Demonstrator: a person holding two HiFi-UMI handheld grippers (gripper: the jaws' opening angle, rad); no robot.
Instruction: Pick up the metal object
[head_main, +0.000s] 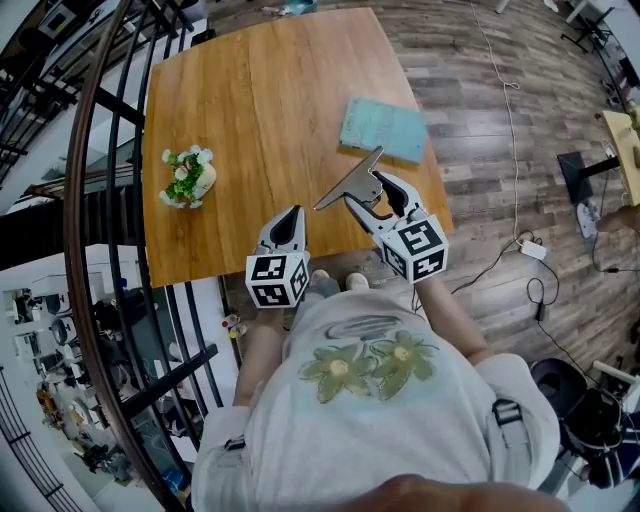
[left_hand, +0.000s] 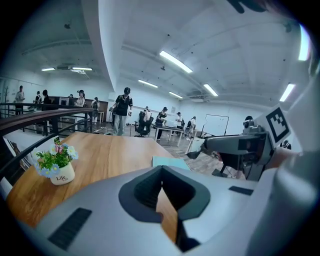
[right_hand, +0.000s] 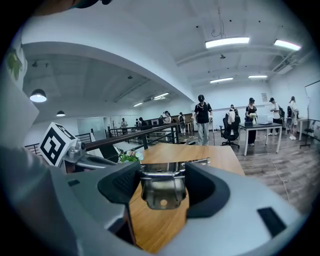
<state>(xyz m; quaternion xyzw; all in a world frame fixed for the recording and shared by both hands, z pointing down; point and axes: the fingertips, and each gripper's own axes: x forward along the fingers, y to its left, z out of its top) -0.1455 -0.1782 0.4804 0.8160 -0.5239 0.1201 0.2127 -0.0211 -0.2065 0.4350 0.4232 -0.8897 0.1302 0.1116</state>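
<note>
My right gripper (head_main: 372, 198) is shut on the metal object (head_main: 348, 183), a flat shiny scraper-like piece held in the air above the near right part of the wooden table (head_main: 260, 110). In the right gripper view the metal object (right_hand: 164, 186) sits clamped between the two dark pads (right_hand: 120, 183), its wide blade pointing away from me. My left gripper (head_main: 289, 222) hovers over the table's near edge, jaws shut with nothing between them. In the left gripper view the left gripper (left_hand: 162, 186) shows closed tips, and the right gripper (left_hand: 240, 147) is at the right.
A teal cloth (head_main: 383, 128) lies on the table's right side. A small white pot of flowers (head_main: 188, 178) stands near the left edge. A dark railing (head_main: 110, 200) curves along the left. Cables (head_main: 520, 250) trail on the wooden floor at the right.
</note>
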